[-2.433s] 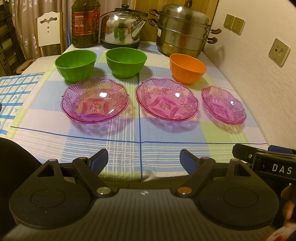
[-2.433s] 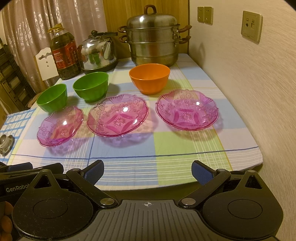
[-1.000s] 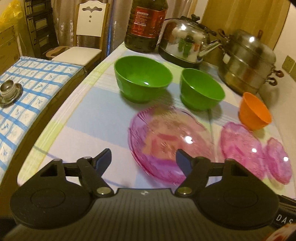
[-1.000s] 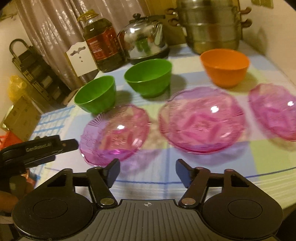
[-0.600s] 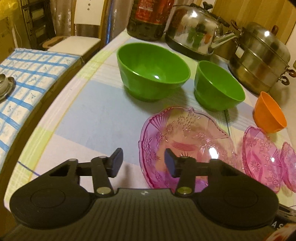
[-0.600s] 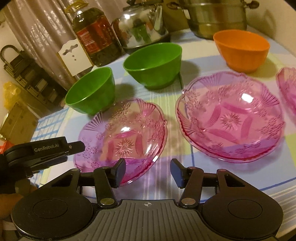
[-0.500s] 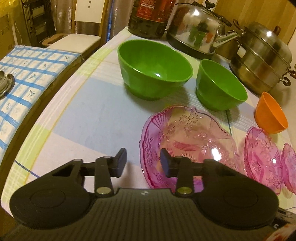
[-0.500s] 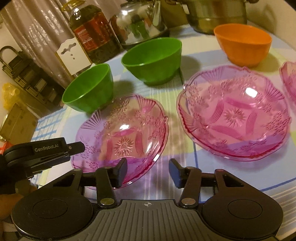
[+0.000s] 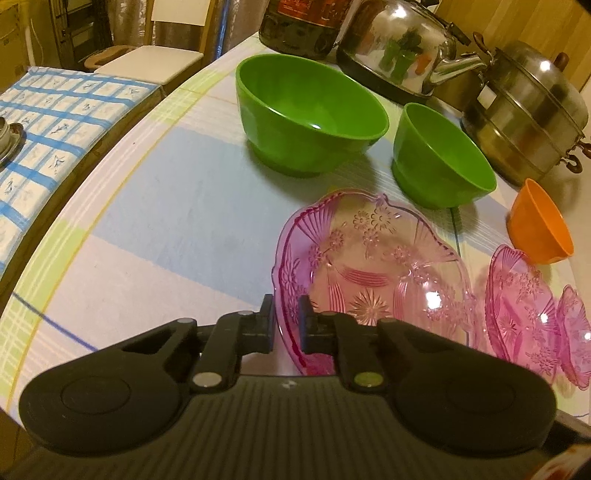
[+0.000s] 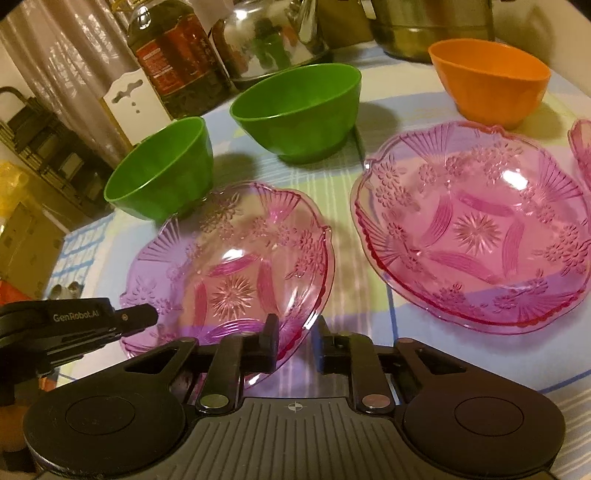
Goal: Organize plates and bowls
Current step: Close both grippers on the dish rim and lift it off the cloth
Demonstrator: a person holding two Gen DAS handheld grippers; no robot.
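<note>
While both claws pinch the left pink plate [image 9: 373, 273], 3 bowls sit on the checked tablecloth [image 9: 177, 206] near curtains [image 10: 70, 48]

Hidden / cut off
Third pink plate [image 10: 583, 155] cut by right edge in right wrist view; oil bottle [image 9: 299, 27] & steamer pot [image 10: 428, 26] tops out of frame; near rim of left pink plate [image 9: 369, 273] hidden behind left gripper [image 9: 286, 325].
</note>
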